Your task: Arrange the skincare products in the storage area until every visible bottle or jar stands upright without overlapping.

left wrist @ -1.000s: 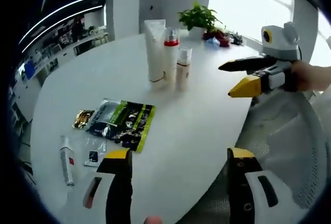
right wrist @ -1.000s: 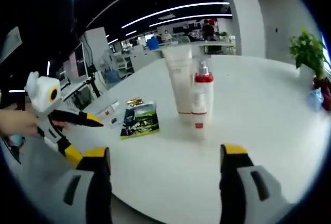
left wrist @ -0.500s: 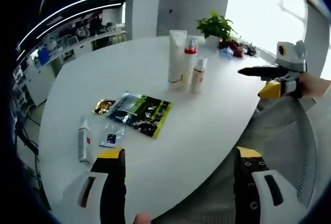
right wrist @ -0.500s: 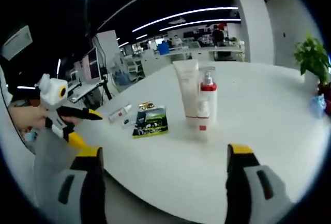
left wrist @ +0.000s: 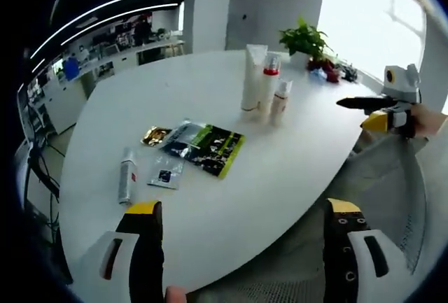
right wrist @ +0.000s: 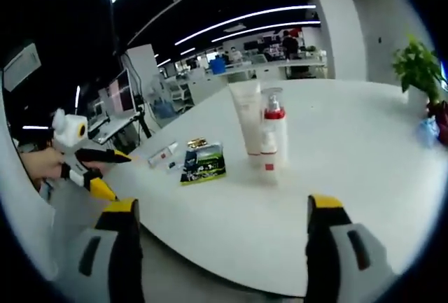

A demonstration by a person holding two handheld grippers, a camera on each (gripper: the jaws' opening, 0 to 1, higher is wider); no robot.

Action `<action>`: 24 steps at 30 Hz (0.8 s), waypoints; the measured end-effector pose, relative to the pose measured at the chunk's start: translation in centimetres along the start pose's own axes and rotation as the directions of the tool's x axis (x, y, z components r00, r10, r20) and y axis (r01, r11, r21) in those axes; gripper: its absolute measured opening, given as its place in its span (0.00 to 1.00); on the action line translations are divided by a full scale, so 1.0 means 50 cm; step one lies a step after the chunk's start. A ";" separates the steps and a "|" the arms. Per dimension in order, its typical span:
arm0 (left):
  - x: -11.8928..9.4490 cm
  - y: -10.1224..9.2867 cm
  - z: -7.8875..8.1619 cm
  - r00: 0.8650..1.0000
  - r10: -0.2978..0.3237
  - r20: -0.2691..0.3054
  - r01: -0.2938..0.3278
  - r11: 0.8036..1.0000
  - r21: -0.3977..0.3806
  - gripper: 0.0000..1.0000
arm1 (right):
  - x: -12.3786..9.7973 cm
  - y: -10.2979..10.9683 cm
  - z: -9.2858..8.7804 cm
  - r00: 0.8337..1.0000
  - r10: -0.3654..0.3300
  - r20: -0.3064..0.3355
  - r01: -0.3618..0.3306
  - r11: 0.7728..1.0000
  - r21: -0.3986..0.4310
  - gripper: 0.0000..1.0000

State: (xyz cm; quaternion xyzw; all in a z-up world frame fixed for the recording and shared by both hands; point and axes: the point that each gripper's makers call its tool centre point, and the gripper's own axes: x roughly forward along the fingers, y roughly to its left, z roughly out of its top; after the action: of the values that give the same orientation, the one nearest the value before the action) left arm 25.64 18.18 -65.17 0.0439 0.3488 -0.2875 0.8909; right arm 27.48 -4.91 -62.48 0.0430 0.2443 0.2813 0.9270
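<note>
The left gripper point(left wrist: 241, 243) hangs off the near edge of the white bench point(left wrist: 210, 198), its yellow-tipped jaws spread wide with nothing between them. The right gripper point(right wrist: 220, 236) is likewise held off the bench edge, jaws wide apart and empty. In the left gripper view the right gripper point(left wrist: 374, 110) shows at the far right, held in a hand point(left wrist: 427, 117), its jaws parted and clear of the bench. In the right gripper view the left gripper point(right wrist: 105, 173) shows at the left, held in a hand point(right wrist: 42, 163), jaws parted and empty. Three skincare products stand upright close together on the far part of the bench: a tall white tube point(left wrist: 252, 78), a pump bottle with a red collar point(left wrist: 268, 82) just beside it, and a small white bottle point(left wrist: 281, 100) just to the right of those; whether they touch cannot be told. In the right gripper view the tall white tube point(right wrist: 248, 124) stands left of the pump bottle point(right wrist: 273, 128), with the small white bottle point(right wrist: 269, 166) in front of it, partly overlapping it in that view. Nearer on the bench lie a dark green and black sachet point(left wrist: 213, 149), a small gold packet point(left wrist: 155, 136) at its left, a small clear packet point(left wrist: 164, 175), and a slim white tube point(left wrist: 126, 175) lying flat on its side, well apart from the standing group. A potted green plant point(left wrist: 304, 39) stands at the far edge.
</note>
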 end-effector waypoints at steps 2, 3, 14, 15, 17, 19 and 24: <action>0.001 0.003 0.002 1.000 0.006 0.008 -0.006 1.000 -0.004 0.96 | -0.001 -0.003 0.005 1.000 -0.004 0.021 0.003 1.000 0.008 1.00; 0.001 0.004 0.002 1.000 0.007 0.009 -0.007 1.000 -0.005 0.97 | -0.001 -0.003 0.006 1.000 -0.004 0.025 0.003 1.000 0.010 1.00; 0.002 0.010 -0.002 1.000 0.008 -0.006 -0.008 1.000 -0.019 0.97 | 0.003 -0.009 0.003 1.000 -0.009 0.026 0.008 0.999 0.031 1.00; 0.002 0.010 -0.002 1.000 0.008 -0.006 -0.009 1.000 -0.023 0.97 | 0.004 -0.008 0.002 1.000 -0.008 0.021 0.008 1.000 0.027 1.00; 0.002 0.011 -0.001 1.000 0.004 -0.005 -0.004 0.999 -0.045 0.97 | 0.004 -0.008 0.001 1.000 -0.008 0.017 0.007 1.000 0.027 1.00; 0.003 0.017 0.004 1.000 0.004 0.003 -0.004 0.997 -0.074 0.97 | 0.004 -0.009 0.001 1.000 -0.007 0.019 0.006 0.999 0.033 1.00; 0.010 0.047 0.010 0.999 0.031 -0.010 -0.031 0.997 -0.072 0.97 | 0.003 -0.015 0.003 0.999 -0.010 0.031 0.008 0.998 0.063 1.00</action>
State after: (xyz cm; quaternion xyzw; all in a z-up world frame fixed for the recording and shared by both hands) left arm 27.50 19.74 -65.43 0.0183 0.3621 -0.2606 0.8948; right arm 28.04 -5.45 -62.57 0.0753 0.2387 0.2686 0.9302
